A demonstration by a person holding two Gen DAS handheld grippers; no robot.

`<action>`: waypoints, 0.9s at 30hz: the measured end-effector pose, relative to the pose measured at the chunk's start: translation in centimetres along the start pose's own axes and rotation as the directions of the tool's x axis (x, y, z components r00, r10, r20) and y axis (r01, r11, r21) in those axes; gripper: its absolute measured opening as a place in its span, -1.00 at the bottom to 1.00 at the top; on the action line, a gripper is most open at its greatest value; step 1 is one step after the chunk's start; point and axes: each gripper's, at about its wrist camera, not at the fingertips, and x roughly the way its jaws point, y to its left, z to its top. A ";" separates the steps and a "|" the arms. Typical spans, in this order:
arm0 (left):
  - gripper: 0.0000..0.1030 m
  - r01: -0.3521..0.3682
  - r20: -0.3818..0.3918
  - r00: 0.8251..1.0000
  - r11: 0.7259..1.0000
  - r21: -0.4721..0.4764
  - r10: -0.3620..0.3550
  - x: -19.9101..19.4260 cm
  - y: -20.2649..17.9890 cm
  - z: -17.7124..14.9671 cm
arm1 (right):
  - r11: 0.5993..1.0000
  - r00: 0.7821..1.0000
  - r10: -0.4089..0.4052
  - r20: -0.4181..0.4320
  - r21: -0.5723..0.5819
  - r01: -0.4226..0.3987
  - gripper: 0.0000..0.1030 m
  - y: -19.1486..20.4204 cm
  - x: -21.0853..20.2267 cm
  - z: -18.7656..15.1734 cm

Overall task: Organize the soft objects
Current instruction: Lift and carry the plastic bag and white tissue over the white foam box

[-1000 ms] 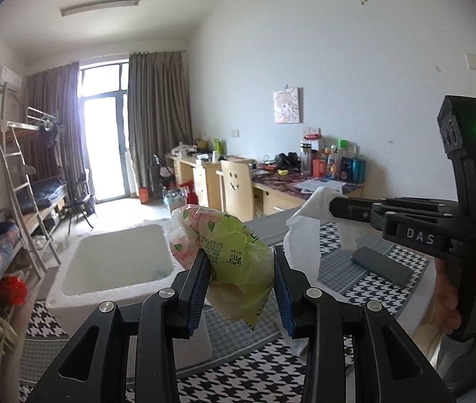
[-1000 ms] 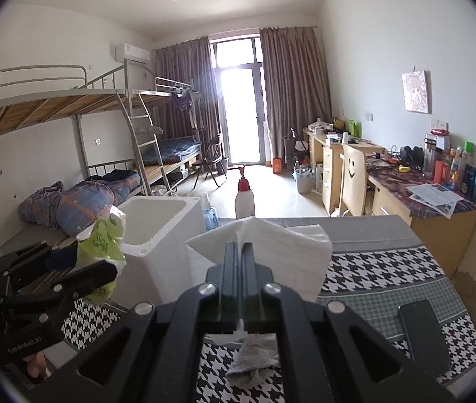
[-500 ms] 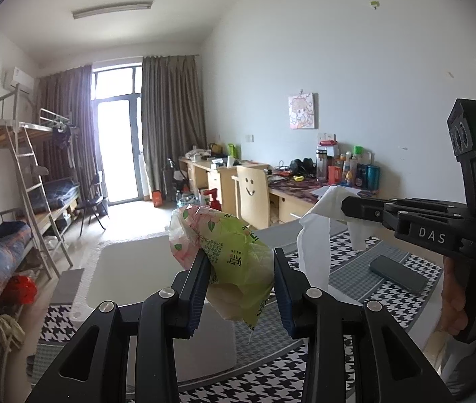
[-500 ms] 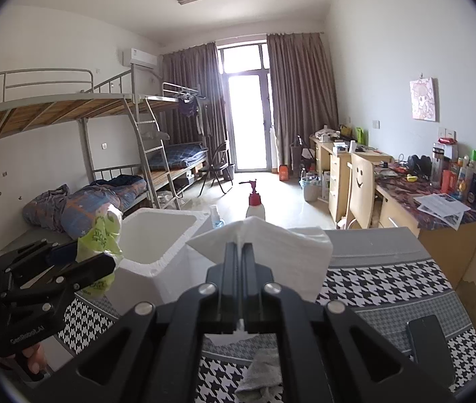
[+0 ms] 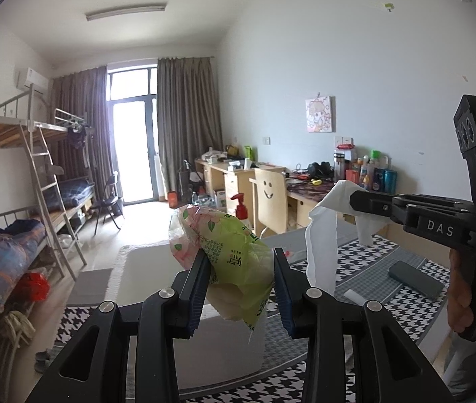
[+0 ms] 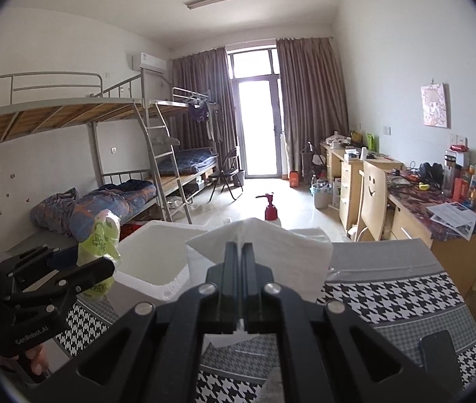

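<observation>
Left gripper (image 5: 240, 282): green tissue pack (image 5: 234, 268) is clamped between its pads. Right gripper (image 5: 355, 199): white tissue (image 5: 322, 245) is pinched, hanging. White foam box (image 5: 157, 268) is seen below.

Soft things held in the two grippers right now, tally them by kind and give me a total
Green tissue packs: 1, in the left gripper
White tissues: 1, in the right gripper
Total: 2

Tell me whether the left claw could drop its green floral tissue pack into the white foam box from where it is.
Probably yes. The left claw, shut on the green floral tissue pack, hangs above the open white foam box; nothing visible lies between them.
</observation>
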 end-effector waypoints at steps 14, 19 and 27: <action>-0.25 -0.054 0.002 0.999 0.998 -0.026 0.054 0.6 1.5 0.2 | 0.999 1.000 0.023 0.004 -0.024 -0.023 -0.93 1.2 1.6 1.4; -0.25 -0.075 -0.007 0.997 0.996 -0.041 0.075 0.8 2.2 0.2 | 0.998 0.999 0.041 0.003 -0.038 -0.040 -0.93 2.1 2.5 1.9; -0.25 -0.103 -0.018 0.995 0.993 -0.054 0.102 1.2 3.0 0.1 | 0.997 0.998 0.058 0.005 -0.052 -0.057 -0.93 2.8 3.5 2.8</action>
